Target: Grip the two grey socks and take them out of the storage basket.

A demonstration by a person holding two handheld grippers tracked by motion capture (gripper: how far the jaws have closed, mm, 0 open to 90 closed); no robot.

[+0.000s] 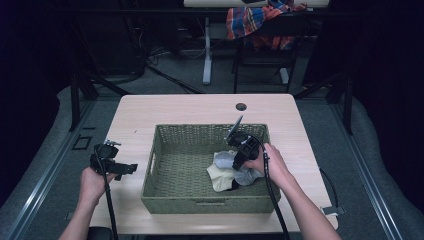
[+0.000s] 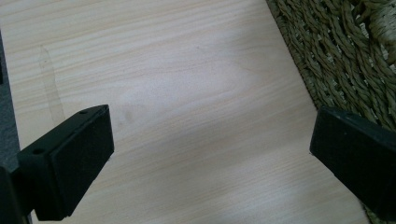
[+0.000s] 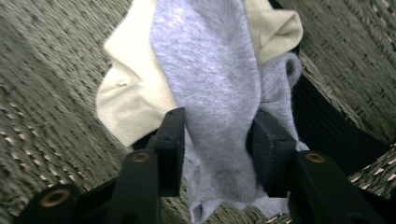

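A green woven basket (image 1: 165, 197) stands in the middle of the wooden table. Inside it at the right lies a small heap of socks: a grey sock (image 1: 226, 159), a cream sock (image 1: 217, 177) and something black under them. In the right gripper view the grey sock (image 3: 210, 93) runs between the two jaws, over the cream sock (image 3: 126, 107) and a black sock (image 3: 327, 130). My right gripper (image 3: 215, 140) is shut on the grey sock. My left gripper (image 1: 131, 168) hovers over bare table left of the basket, its jaws wide apart (image 2: 210, 154) with nothing between them.
The basket wall (image 2: 345, 65) sits just to the right of my left gripper. A round cable hole (image 1: 241, 106) lies in the table behind the basket. Beyond the table stand a chair with a plaid cloth (image 1: 255, 22) and a desk leg (image 1: 207, 50).
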